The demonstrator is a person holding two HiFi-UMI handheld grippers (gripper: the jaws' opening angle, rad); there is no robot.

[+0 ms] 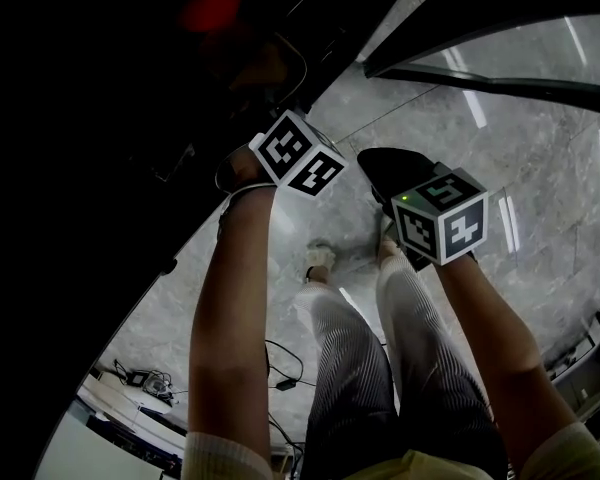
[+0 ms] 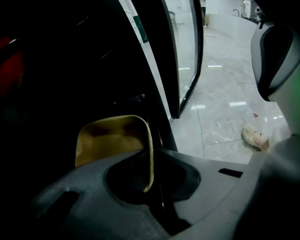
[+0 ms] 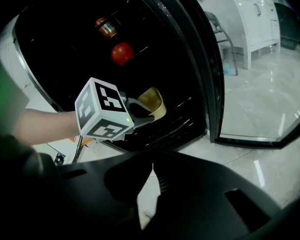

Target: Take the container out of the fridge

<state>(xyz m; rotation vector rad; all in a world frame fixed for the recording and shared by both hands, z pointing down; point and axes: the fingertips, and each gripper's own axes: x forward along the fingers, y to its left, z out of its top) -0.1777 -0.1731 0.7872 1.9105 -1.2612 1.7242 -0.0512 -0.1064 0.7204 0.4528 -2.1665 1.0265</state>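
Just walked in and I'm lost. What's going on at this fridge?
A person stands at the open fridge with a gripper in each hand. The left gripper has its jaws shut on the wall of a yellowish container, held at the fridge's opening. The right gripper is over the floor, jaws together on nothing. A red round item sits inside.

No words or numbers can be read. The left cube (image 1: 298, 153) and right cube (image 1: 440, 215) carry only black-and-white square patterns. A green sticker (image 2: 138, 27) on the fridge (image 2: 151, 70) edge and a label on the far jar (image 3: 106, 28) are too small to read.
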